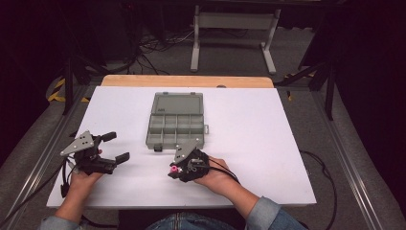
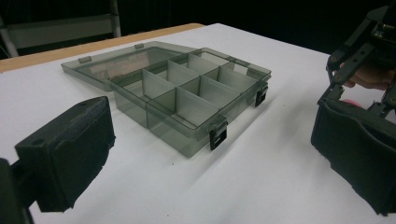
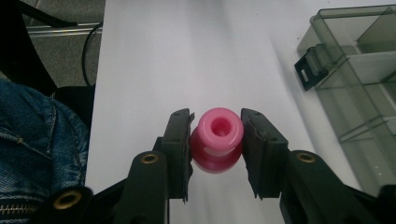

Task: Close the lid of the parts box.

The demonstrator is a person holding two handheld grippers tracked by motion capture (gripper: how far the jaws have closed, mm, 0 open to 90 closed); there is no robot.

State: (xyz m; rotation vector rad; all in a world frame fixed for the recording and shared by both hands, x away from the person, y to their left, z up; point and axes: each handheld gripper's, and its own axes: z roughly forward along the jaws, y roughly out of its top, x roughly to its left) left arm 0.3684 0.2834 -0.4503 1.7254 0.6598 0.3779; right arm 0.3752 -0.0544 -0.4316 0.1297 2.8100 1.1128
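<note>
Two jaws of the right gripper (image 3: 217,140) pinch a pink spool (image 3: 216,139) near the compartment box (image 1: 175,125). Its rounded, smooth sides could let it slip out. Left gripper (image 1: 115,146) stands spread, empty.

The spool (image 3: 217,139) is bright pink, paler at its rim. The box (image 1: 175,120) is smoky grey see-through plastic with black latches (image 2: 218,134). Both grippers, left (image 1: 111,146) and right (image 1: 174,171), are black with grey plates. The table (image 1: 268,143) is white, with a tan wood far edge. The sleeves are blue denim.
</note>
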